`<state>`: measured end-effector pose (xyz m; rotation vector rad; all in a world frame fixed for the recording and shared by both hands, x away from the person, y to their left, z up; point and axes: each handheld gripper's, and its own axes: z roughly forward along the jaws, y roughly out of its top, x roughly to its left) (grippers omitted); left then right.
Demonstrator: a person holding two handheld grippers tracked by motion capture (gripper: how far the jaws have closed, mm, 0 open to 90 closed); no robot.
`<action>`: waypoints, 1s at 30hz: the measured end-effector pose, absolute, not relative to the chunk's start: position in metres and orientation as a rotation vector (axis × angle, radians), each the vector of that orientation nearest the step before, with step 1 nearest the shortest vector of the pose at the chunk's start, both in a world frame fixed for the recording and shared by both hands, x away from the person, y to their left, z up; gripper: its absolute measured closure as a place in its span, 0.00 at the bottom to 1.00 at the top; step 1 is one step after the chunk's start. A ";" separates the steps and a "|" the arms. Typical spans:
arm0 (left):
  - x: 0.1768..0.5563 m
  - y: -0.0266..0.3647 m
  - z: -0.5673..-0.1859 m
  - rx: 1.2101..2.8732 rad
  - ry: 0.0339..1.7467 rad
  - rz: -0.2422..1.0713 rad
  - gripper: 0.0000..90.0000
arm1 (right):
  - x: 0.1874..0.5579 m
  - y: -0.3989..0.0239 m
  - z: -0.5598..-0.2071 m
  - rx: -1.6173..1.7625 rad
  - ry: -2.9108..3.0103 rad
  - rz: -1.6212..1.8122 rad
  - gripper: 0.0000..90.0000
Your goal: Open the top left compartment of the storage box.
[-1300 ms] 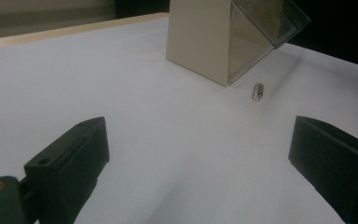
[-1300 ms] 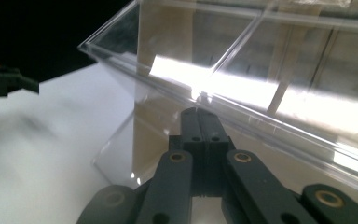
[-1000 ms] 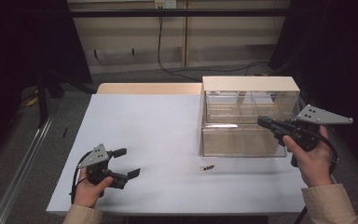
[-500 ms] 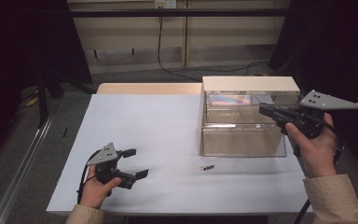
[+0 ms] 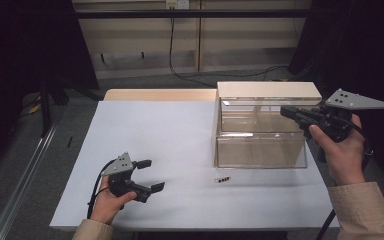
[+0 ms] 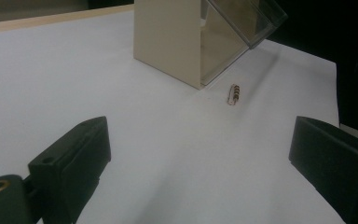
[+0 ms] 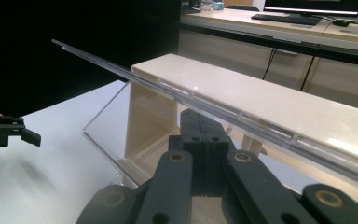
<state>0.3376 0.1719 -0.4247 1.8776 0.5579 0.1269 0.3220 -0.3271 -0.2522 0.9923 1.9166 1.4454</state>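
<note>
The left gripper [image 5: 149, 176] sits low over the white table [image 5: 170, 130] with jaws wide apart, the small resistor [image 5: 222, 179] lying ahead near the clear bin [image 5: 260, 132], while the right gripper [image 5: 286, 112] (jaws pressed together, holding nothing) is held up level at the bin's upper drawer.

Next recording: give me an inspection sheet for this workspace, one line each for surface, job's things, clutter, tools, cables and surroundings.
Surface: white table, bare apart from the items below.
Job's things: clear-fronted bin unit with a cream top at the table's right; small banded resistor lying loose in front of it.
Clutter: nothing seen.
Tools: left tool low over the near-left table, jaws open, nothing between them, pointing toward the resistor; right tool raised at the bin's upper tier, jaws shut, not seen to hold anything.
Cables: black cable trailing from the left tool; another cable hanging behind the table.
Surroundings: dark curtains, grey floor, low cabinets behind.
</note>
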 end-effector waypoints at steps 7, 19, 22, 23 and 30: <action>0.338 0.165 -0.425 1.886 0.551 0.115 0.06 | 0.324 -0.327 -0.248 0.991 1.898 1.457 1.00; 0.339 0.159 -0.426 1.896 0.541 0.115 0.05 | 0.332 -0.328 -0.241 1.004 1.868 1.456 1.00; 0.339 0.158 -0.426 1.901 0.540 0.110 0.05 | 0.333 -0.328 -0.241 1.014 1.864 1.456 1.00; 0.339 0.158 -0.426 1.899 0.541 0.108 0.05 | 0.333 -0.328 -0.241 1.014 1.864 1.456 1.00; 0.340 0.155 -0.427 1.901 0.542 0.103 0.05 | 0.337 -0.328 -0.238 1.022 1.858 1.447 1.00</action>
